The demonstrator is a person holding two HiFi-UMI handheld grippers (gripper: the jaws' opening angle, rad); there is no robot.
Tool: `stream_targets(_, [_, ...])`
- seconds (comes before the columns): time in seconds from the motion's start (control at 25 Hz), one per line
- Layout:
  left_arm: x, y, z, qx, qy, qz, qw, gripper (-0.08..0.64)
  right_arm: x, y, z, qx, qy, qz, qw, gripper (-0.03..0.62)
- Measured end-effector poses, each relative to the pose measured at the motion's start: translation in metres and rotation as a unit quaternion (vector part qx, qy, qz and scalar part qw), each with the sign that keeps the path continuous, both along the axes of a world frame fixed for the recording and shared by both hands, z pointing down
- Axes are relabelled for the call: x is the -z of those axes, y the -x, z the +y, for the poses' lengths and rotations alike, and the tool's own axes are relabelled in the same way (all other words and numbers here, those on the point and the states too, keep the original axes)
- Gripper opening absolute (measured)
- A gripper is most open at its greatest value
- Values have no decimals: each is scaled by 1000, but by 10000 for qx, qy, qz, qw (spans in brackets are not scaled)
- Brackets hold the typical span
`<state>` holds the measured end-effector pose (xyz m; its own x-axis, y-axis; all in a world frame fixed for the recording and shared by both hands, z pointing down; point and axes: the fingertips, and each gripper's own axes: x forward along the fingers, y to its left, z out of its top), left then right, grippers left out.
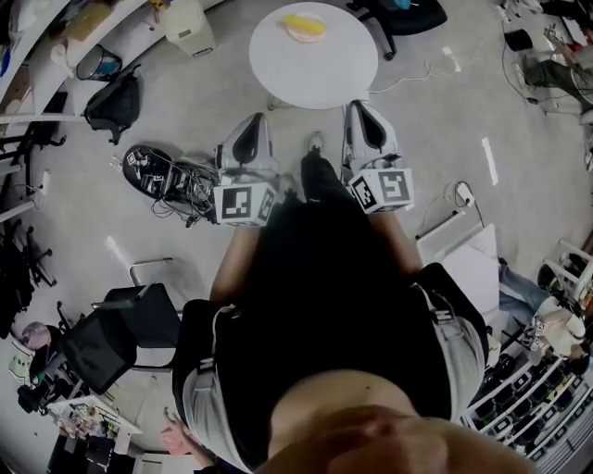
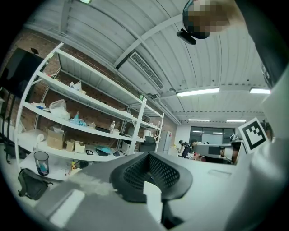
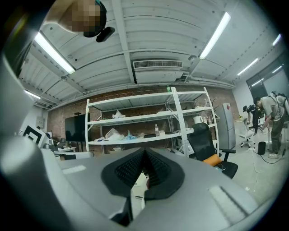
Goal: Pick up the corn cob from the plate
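Corn cob (image 1: 304,23) on its plate (image 1: 306,38), both grippers closed and empty.
The plate sits at the far side of the round white worktop (image 1: 315,74). The left gripper (image 1: 254,120) and right gripper (image 1: 358,107) are held level, side by side, short of the worktop's near edge, jaws together with nothing between them.
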<state>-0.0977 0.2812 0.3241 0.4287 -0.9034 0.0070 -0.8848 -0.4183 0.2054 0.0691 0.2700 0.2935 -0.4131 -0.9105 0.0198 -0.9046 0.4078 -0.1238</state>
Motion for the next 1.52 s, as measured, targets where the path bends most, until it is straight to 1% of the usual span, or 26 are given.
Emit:
stream_targets(0.24, [1,-14,-33,45,36,-22,10000,0,-3,-12,-35,61,25,-26,10000,8])
stream_targets(0.52, [1,-33,-86,111,112,-26,9999,0,-4,-32,-88,87,72,-68,9999,8])
stream_targets(0.92, [3,-72,-151,1,65,-129,9999,0,-11,-62,-147,210,173,-71,9996,8])
stream_targets(1.16, [3,-90,-179,91,122,-198,9997,0,-14,-74,-176,332,224,-116,9991,8])
stream_targets(1.36, [-1,-100,-196,287,285,-85,9991,0,-17,-84,-194,481,232,-154,9985,8])
stream_targets(1.52, [1,-105,-205,384,232,-174,9988,0,-16,-86,-207,657,193,-180,9975,8])
